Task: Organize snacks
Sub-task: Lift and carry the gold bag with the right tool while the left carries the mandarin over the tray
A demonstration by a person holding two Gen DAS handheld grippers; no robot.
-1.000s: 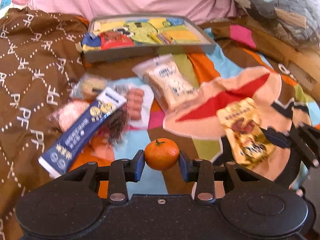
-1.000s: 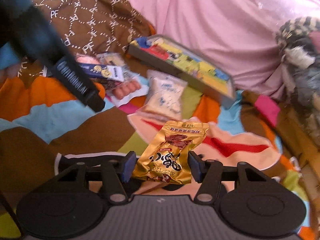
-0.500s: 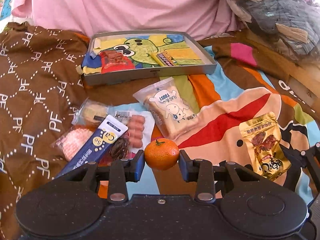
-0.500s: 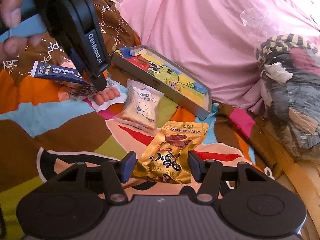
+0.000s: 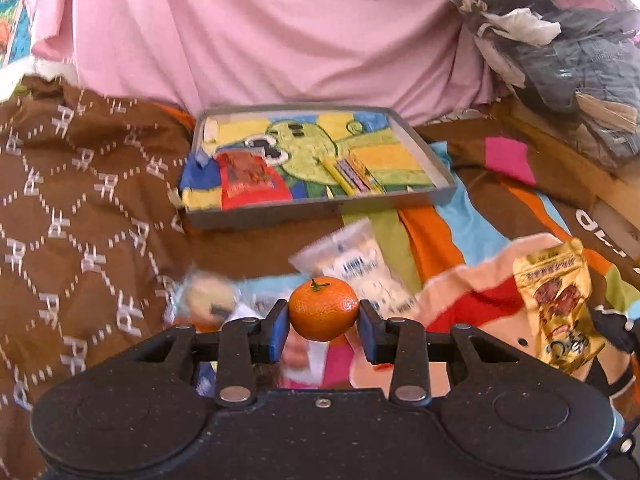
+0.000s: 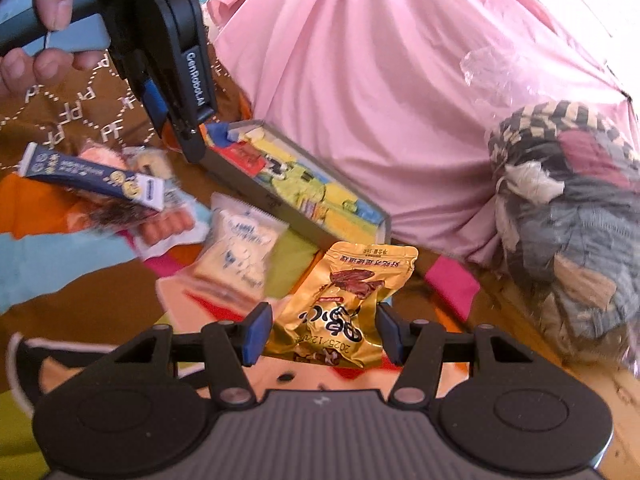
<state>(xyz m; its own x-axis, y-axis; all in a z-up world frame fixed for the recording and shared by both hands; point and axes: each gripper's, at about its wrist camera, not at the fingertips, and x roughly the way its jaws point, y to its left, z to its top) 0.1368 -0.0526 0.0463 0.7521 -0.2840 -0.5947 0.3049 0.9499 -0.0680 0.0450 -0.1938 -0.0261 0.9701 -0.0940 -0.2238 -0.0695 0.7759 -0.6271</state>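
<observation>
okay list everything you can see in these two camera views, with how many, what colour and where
tangerine: one, orange, between the left gripper's pads
gold snack pouch: one, gold, in the right gripper
tray: one, grey with cartoon lining, at the back by the pink fabric
red packet: one, red, in the tray
toast bag: one, clear and white, on the blanket before the tray
sausages: one pack, pink, left of the toast bag
blue box: one, navy, over the snack pile
blanket: one, brown and multicoloured, underneath
left gripper: black, blue pads
right gripper: black, blue pads
hand: one, holding the left gripper
</observation>
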